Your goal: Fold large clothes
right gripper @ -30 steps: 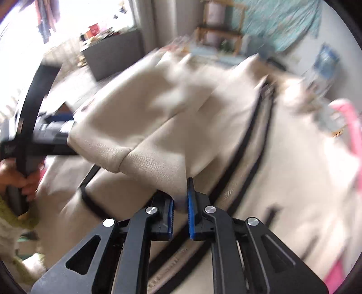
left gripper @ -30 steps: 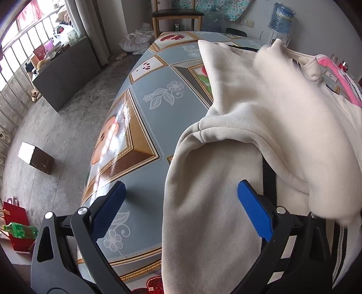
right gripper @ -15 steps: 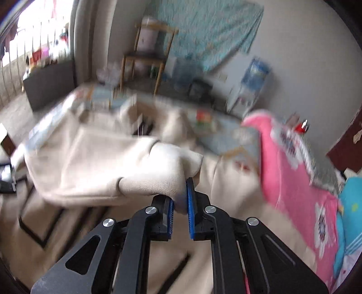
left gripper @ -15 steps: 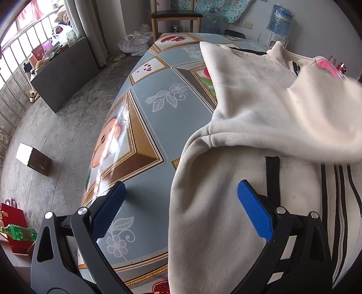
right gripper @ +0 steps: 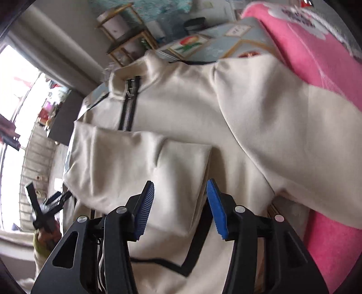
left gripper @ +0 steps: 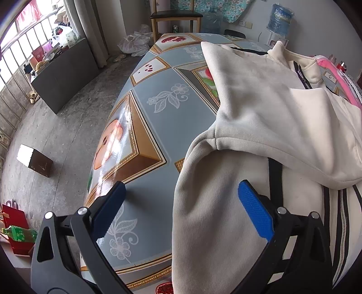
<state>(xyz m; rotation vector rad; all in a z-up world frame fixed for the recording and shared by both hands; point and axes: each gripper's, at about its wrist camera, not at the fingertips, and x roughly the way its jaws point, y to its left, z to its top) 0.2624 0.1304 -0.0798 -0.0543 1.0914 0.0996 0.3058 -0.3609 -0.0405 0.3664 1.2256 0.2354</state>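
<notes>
A cream zip-up jacket (left gripper: 260, 108) with black trim lies spread on the patterned table (left gripper: 158, 126). One sleeve (left gripper: 294, 140) is folded across its body. My left gripper (left gripper: 181, 187) hangs open over the jacket's near left edge and grips nothing. In the right wrist view the jacket (right gripper: 181, 101) fills the frame, zipper and collar at the top. My right gripper (right gripper: 180, 183) is opening its jaws. The sleeve cuff (right gripper: 181, 162) lies just ahead of and below the blue pads (right gripper: 144, 203), which no longer press on it.
A pink garment (right gripper: 316, 56) lies along the jacket's right side. The table's left edge drops to a concrete floor with a small box (left gripper: 34, 159). A chair (left gripper: 174, 15), a water bottle (left gripper: 280, 19) and a dark cabinet (left gripper: 63, 67) stand beyond.
My right gripper carried the sleeve across the jacket to the right, rolled, and parted its jaws, letting the cuff go. The sleeve now rests flat on the body. The left gripper stayed still.
</notes>
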